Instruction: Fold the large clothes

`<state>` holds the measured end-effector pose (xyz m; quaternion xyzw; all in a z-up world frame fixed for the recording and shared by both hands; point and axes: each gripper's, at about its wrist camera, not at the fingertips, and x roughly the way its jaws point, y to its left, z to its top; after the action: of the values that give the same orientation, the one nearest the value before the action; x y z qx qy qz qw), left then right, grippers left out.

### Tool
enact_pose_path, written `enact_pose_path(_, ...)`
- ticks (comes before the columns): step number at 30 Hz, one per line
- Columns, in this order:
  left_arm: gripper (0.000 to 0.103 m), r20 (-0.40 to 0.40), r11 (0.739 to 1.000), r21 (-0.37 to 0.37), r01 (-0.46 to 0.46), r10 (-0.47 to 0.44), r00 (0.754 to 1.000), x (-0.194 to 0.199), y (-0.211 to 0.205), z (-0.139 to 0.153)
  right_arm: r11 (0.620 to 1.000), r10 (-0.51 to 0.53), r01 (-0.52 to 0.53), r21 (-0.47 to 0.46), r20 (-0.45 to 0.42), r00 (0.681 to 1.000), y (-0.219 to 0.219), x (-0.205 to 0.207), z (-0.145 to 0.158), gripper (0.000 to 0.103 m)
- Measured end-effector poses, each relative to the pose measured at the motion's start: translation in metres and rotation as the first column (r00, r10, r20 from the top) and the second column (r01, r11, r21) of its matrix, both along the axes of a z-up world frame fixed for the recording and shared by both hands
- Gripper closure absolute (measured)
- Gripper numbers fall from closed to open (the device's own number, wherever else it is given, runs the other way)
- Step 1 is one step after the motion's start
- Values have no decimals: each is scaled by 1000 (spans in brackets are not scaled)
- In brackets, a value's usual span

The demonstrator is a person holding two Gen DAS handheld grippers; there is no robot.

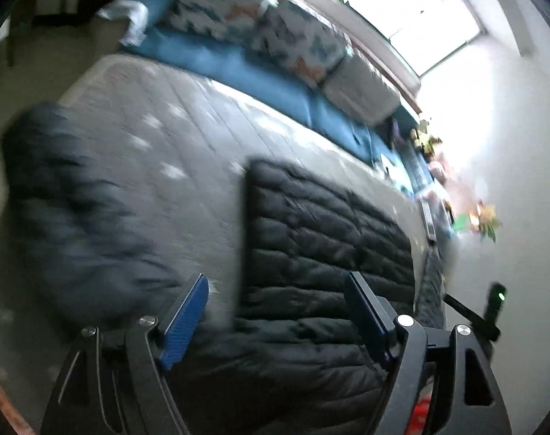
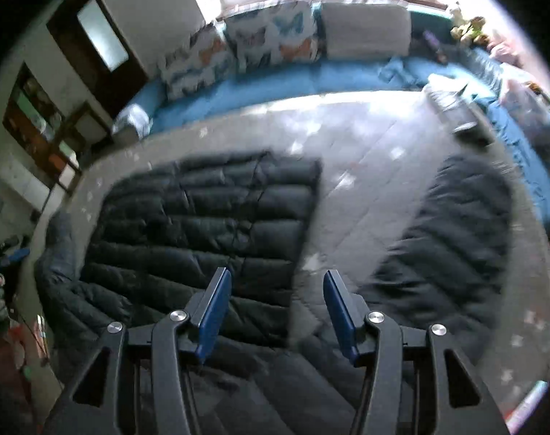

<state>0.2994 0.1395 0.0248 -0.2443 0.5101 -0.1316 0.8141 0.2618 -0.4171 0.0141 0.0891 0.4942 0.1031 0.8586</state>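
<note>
On the grey mattress (image 2: 365, 166), black puffer jacket (image 2: 209, 217) spread flat, one sleeve (image 2: 452, 239) flung out sideways. Left hand-held gripper (image 1: 276, 320) spread wide above it, pinching nothing. Right hand-held gripper (image 2: 276, 313) same deal, fingers apart, empty. Blue sofa (image 2: 275, 83) with butterfly cushions (image 2: 271, 36) behind.

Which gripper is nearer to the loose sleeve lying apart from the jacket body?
Hard to call; probably the right. The right gripper hangs over the gap between the jacket body and the sleeve. The left gripper sits at the body's edge.
</note>
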Motion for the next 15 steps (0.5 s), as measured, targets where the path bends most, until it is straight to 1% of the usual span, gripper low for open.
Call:
enact_pose_path(2,21,-43,999,12,42,-41,998,19,-28,-21,1000,18,-16,26,-61,998,7,20,-26,45)
enact_pose_path(4,21,-80,997,60,51,-46,996,42,-45,-42,998,19,-12,59,-123,992,10,36,-47,45)
enact_pose_path(5,21,-100,997,62,46,-40,994,50,-47,-52,999,15,-8,52,-130,991,9,42,-54,45)
enact_pose_path(6,21,-121,997,60,42,-34,992,59,-50,-62,999,13,-8,40,-133,991,10,45,-58,45)
enact_pose_path(7,21,-162,997,66,28,-17,987,71,-52,-78,999,17,-12,36,-140,990,10,43,-58,45)
enact_pose_path(9,21,-210,998,61,-1,14,978,84,-49,-99,999,24,-15,53,-182,983,10,48,-69,45)
enact_pose_path(11,23,-254,998,54,-32,45,966,92,-46,-121,997,42,-28,73,-205,978,10,52,-77,45)
enact_pose_path(12,23,-275,998,55,-33,47,960,94,-47,-128,997,51,-38,68,-188,981,11,52,-74,45)
enact_pose_path(13,25,-257,998,62,-33,47,965,96,-50,-129,996,61,-50,67,-183,981,13,51,-72,45)
enact_pose_path(14,41,-224,999,50,-11,22,974,96,-54,-127,996,71,-61,64,-181,981,14,50,-69,45)
enact_pose_path(15,51,-226,999,31,30,-22,974,97,-60,-127,996,76,-68,51,-178,981,16,50,-68,51)
